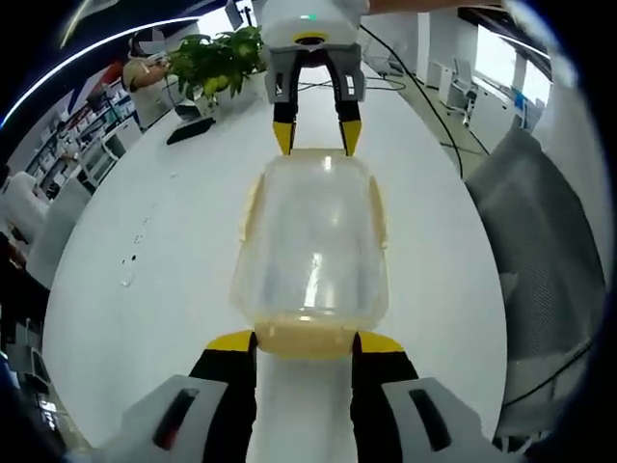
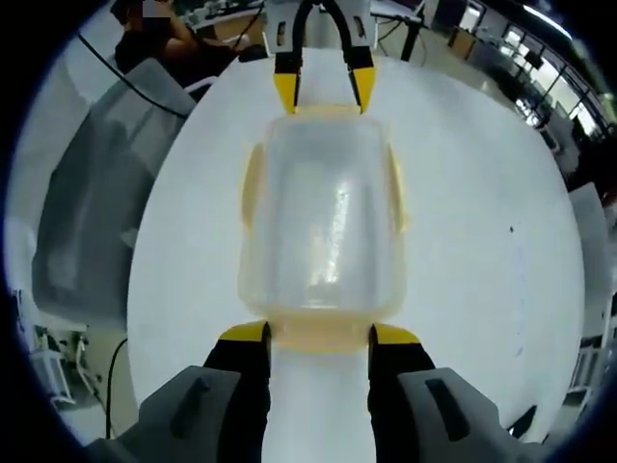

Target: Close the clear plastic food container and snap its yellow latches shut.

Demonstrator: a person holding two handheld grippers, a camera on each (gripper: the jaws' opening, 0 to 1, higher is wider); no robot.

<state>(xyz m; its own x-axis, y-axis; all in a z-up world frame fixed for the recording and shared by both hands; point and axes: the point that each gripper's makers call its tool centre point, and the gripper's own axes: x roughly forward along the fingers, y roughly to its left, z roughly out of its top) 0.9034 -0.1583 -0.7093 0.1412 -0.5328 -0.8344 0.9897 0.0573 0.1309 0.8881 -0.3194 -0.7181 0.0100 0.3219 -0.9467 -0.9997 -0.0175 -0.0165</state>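
A clear plastic container with its lid on top stands on the white table. Pale yellow latches show on its long sides and at its ends. My left gripper is open, its yellow-tipped jaws flanking the near end latch; in the right gripper view it stands at the far end. My right gripper is open at the opposite end latch, and it faces me in the left gripper view. Whether the tips touch the latches I cannot tell.
A potted plant and a flat dark object sit at the table's far end, with cables beyond. A grey chair stands beside the table. A seated person is behind.
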